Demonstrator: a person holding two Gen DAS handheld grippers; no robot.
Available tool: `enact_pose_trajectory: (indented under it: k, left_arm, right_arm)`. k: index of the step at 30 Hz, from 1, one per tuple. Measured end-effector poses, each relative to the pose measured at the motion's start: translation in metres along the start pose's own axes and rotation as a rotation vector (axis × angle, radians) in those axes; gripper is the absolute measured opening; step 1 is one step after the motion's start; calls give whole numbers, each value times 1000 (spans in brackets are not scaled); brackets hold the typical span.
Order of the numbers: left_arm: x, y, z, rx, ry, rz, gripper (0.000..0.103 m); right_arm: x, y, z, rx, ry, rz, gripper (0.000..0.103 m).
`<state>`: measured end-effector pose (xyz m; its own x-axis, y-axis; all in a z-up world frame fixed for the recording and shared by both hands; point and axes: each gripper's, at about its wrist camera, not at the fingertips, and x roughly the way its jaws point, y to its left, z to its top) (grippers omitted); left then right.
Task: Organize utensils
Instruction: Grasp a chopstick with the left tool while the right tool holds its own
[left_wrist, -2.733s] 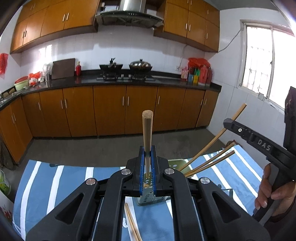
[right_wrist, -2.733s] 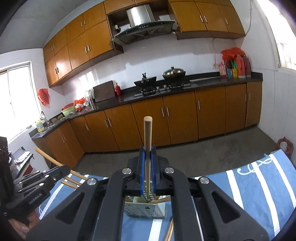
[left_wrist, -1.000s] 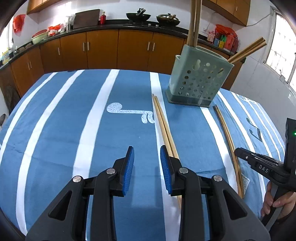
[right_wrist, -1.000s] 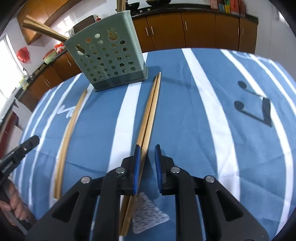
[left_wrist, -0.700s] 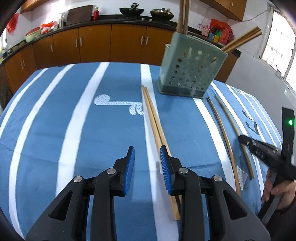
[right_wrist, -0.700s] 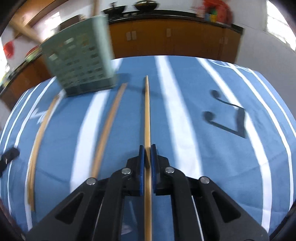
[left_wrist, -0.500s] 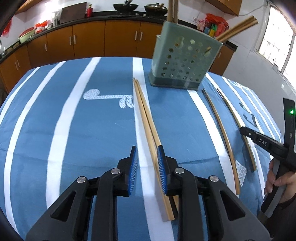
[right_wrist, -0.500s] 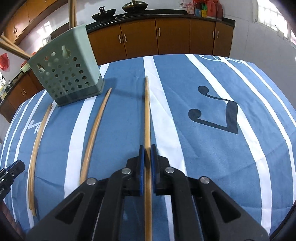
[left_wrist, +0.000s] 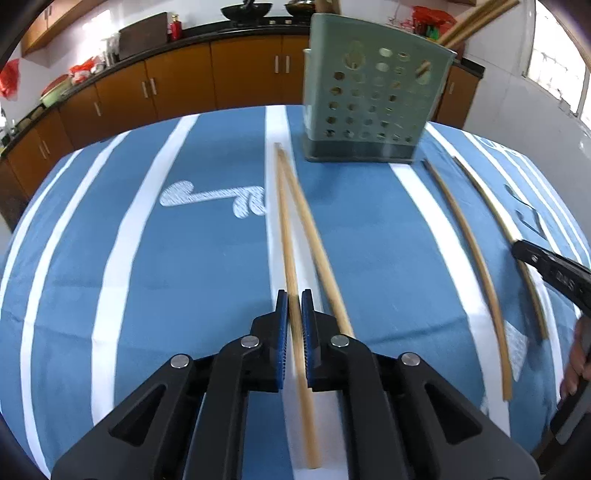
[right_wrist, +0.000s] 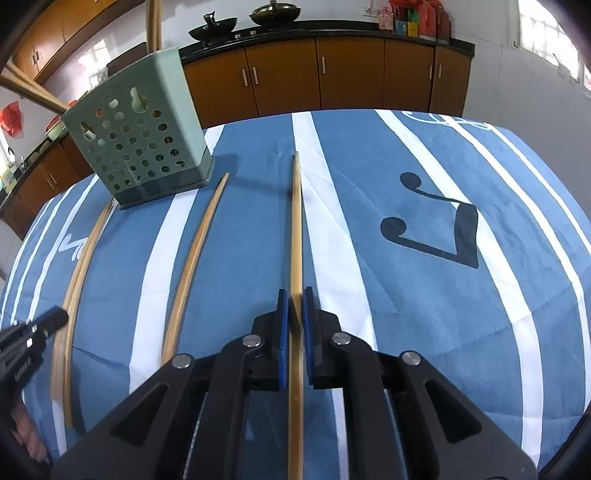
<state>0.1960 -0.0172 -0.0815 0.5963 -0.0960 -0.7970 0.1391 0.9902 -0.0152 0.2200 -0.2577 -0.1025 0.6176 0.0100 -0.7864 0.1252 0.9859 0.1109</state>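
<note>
A green perforated utensil holder (left_wrist: 373, 99) stands at the far side of the blue striped cloth, with several chopsticks in it; it also shows in the right wrist view (right_wrist: 136, 136). My left gripper (left_wrist: 294, 306) is shut on a wooden chopstick (left_wrist: 286, 229) lying on the cloth, with a second chopstick (left_wrist: 314, 243) just to its right. My right gripper (right_wrist: 294, 304) is shut on another chopstick (right_wrist: 295, 221) that points straight ahead. One more loose chopstick (right_wrist: 195, 254) lies to its left.
The table's blue and white cloth (left_wrist: 147, 240) drops off at the near edges. The right gripper's tip (left_wrist: 546, 258) shows at the left view's right edge. Kitchen cabinets (right_wrist: 332, 70) and a stove stand behind.
My left gripper has closed from open onto the left chopstick of the pair. My right gripper stays shut on its chopstick, swung away from the other loose one.
</note>
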Motion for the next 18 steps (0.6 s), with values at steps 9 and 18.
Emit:
enact_pose_trajectory:
  k: [9, 18]
  left_arm:
    - [11, 40, 18, -74, -14, 29, 7]
    - [13, 42, 16, -70, -50, 25, 7]
  right_arm:
    - [7, 0, 7, -8, -24, 28, 8]
    - [11, 0, 10, -4, -35, 34, 8]
